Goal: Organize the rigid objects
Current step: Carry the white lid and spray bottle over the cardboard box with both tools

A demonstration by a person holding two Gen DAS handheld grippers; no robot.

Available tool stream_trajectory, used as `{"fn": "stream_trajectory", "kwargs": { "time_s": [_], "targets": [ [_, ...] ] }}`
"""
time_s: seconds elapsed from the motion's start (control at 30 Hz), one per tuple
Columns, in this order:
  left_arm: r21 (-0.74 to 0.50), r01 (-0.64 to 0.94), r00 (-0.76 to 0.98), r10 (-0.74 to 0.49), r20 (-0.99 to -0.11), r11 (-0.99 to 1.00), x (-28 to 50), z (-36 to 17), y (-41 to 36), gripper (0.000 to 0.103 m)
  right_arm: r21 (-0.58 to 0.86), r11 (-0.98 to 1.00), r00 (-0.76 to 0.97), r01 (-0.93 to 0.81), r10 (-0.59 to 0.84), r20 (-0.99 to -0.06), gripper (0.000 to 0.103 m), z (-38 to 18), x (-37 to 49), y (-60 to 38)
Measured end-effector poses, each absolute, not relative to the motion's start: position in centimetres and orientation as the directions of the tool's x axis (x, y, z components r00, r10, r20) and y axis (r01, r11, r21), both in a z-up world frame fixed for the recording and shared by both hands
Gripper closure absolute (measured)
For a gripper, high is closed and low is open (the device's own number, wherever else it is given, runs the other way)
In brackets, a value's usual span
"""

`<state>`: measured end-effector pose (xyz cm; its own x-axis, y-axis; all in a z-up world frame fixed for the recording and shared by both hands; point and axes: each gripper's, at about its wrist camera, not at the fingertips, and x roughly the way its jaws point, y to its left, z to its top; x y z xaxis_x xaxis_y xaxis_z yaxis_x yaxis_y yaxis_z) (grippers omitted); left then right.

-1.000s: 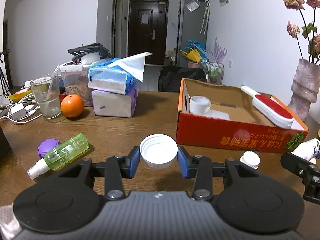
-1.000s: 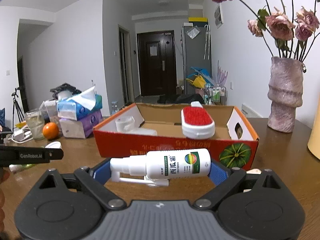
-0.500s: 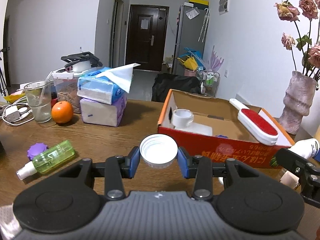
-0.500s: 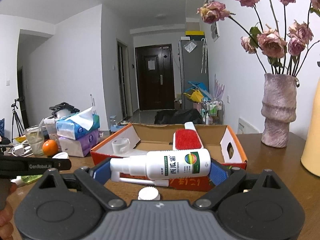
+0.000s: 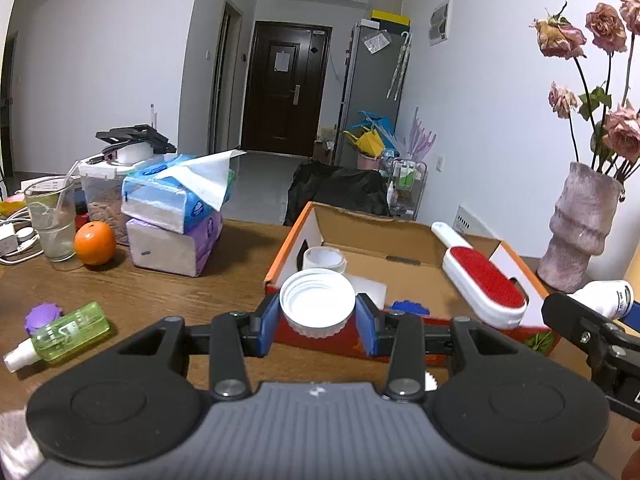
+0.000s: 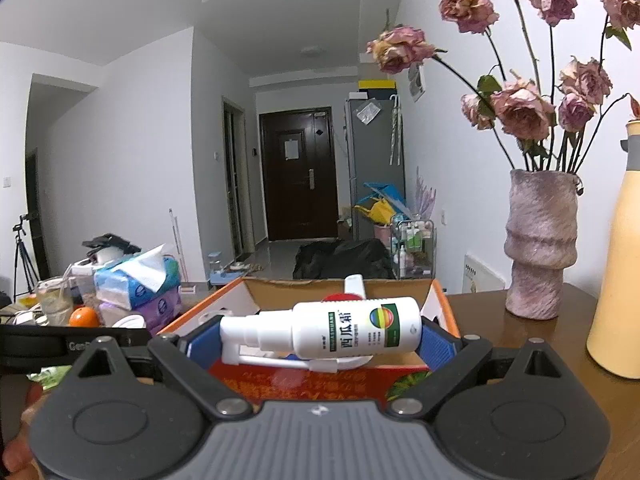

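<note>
Cap: white screw cap (image 5: 317,305) clenched rim-up in the left tool (image 5: 317,316), raised in front of the cardboard box (image 5: 404,236), probably for dropping in.
Spray bottle: white spray bottle (image 6: 332,334) gripped end to end, lying crosswise, in the right tool (image 6: 320,340), near the box front.
Box contents: lint brush (image 5: 480,280), tape roll (image 5: 324,258), blue cap (image 5: 408,307) already inside.
Left behind: green spray bottle (image 5: 60,334) and purple cap (image 5: 43,315) on the surface (image 5: 168,300).
</note>
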<state>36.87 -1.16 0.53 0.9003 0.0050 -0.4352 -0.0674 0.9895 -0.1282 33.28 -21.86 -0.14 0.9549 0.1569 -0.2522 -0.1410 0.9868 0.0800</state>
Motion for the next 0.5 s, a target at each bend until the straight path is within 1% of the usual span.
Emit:
{"fn": "stream_trajectory", "kwargs": {
  "time_s": [0.5],
  "targets": [
    [-0.145, -0.052, 0.910, -0.013, -0.413, 0.988, 40.8, 1.1, -3.6, 0.062, 0.095, 0.992, 0.972, -0.083, 0.101, -0.214, 0.006, 0.9, 36.5, -24.7]
  ]
}}
